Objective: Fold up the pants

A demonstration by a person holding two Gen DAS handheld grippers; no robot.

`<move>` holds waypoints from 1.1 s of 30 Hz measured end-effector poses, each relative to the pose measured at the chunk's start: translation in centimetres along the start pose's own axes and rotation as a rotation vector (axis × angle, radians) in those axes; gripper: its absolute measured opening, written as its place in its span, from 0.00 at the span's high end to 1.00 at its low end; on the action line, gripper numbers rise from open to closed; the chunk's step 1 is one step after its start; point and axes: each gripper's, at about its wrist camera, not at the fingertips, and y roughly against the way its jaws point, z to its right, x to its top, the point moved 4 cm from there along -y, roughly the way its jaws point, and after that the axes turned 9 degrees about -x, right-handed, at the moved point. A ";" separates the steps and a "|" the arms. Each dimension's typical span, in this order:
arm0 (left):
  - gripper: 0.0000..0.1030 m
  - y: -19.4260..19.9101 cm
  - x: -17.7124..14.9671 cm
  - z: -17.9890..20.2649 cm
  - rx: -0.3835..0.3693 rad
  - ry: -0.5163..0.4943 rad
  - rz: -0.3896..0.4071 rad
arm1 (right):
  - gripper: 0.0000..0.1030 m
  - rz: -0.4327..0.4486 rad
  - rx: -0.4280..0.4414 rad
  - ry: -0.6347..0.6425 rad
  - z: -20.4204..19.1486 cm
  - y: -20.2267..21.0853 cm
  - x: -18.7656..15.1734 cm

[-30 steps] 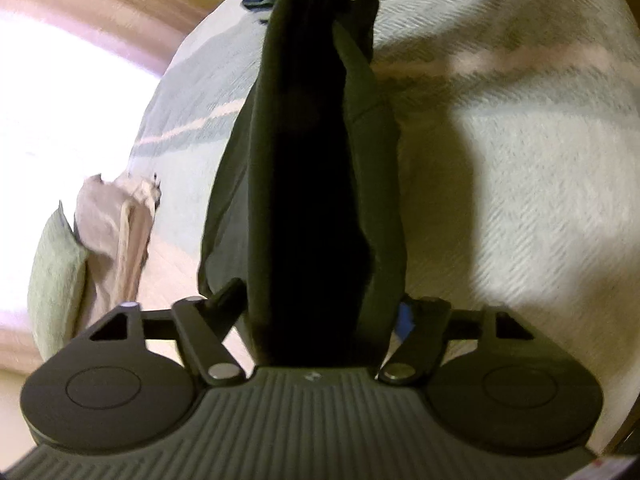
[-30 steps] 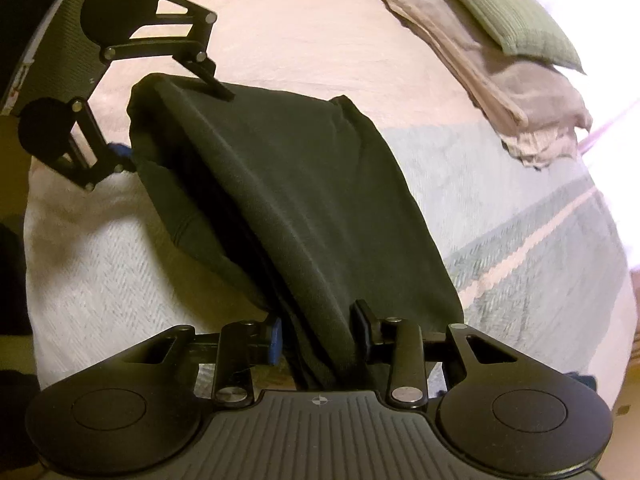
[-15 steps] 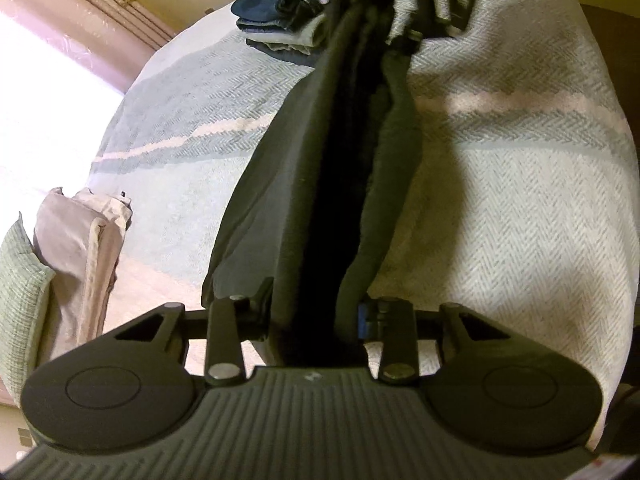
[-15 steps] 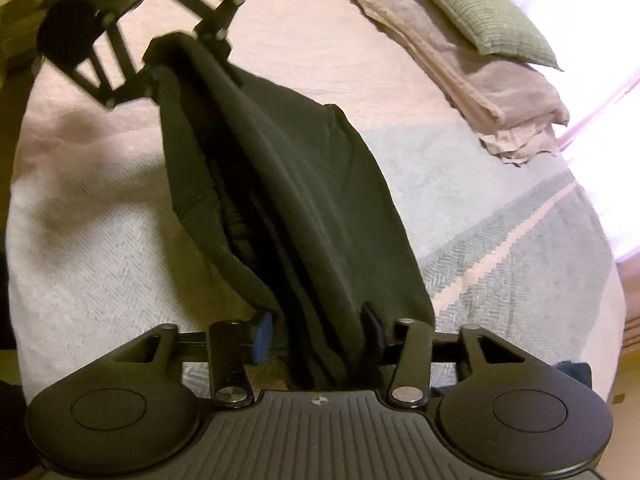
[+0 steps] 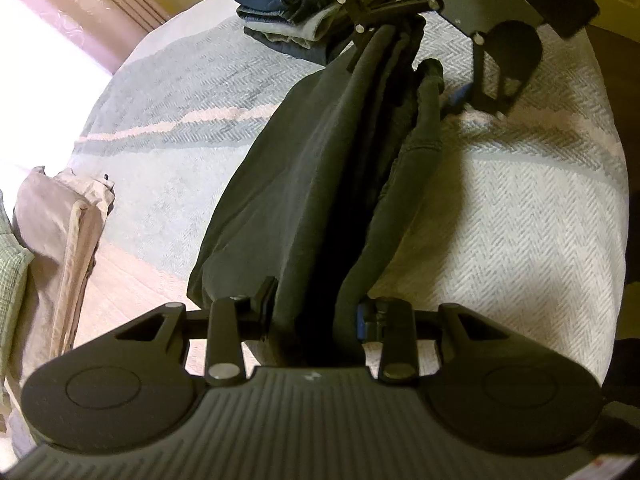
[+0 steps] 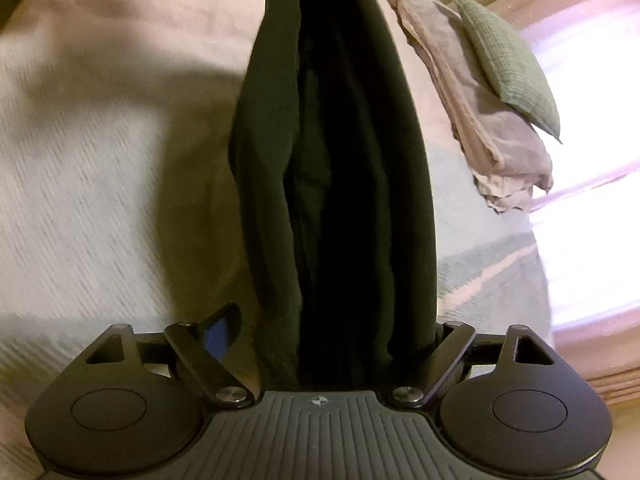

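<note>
The black pants (image 5: 312, 180) hang bunched lengthwise above the bed, stretched between my two grippers. My left gripper (image 5: 316, 304) is shut on the near end, with the cloth pinched between both fingers. In the left wrist view, my right gripper (image 5: 408, 68) is at the far end of the pants. In the right wrist view, the pants (image 6: 340, 160) run from my right gripper (image 6: 332, 332) up to the top edge. That gripper is spread open: its blue-padded left finger (image 6: 220, 336) stands clear of the cloth, and the right finger touches it.
The striped herringbone bedspread (image 5: 520, 220) lies under everything. A stack of folded jeans (image 5: 296, 4) sits behind the right gripper. Folded beige cloth (image 6: 480, 120) and a green pillow (image 6: 508, 64) lie at the bed's window side.
The left gripper has closed onto the pants. The right gripper has spread open. The pants have been swung and pulled straighter, and the right wrist view is blurred by motion.
</note>
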 end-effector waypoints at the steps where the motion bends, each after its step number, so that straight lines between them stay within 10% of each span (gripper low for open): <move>1: 0.69 0.0 0.1 0.0 -0.002 -0.002 -0.006 | 0.45 0.001 0.011 -0.011 0.4 0.2 -0.2; 5: 0.69 0.4 0.7 -0.1 -0.003 -0.007 -0.021 | 0.59 -0.027 0.047 -0.040 1.9 1.0 -0.2; 18: 0.71 5.6 3.3 3.9 -0.076 0.019 -0.070 | 0.63 -0.048 0.236 -0.039 4.6 10.2 -0.5; 33: 0.71 13.3 7.9 2.6 -0.171 -0.140 0.023 | 0.64 -0.171 0.218 -0.194 10.4 20.5 0.0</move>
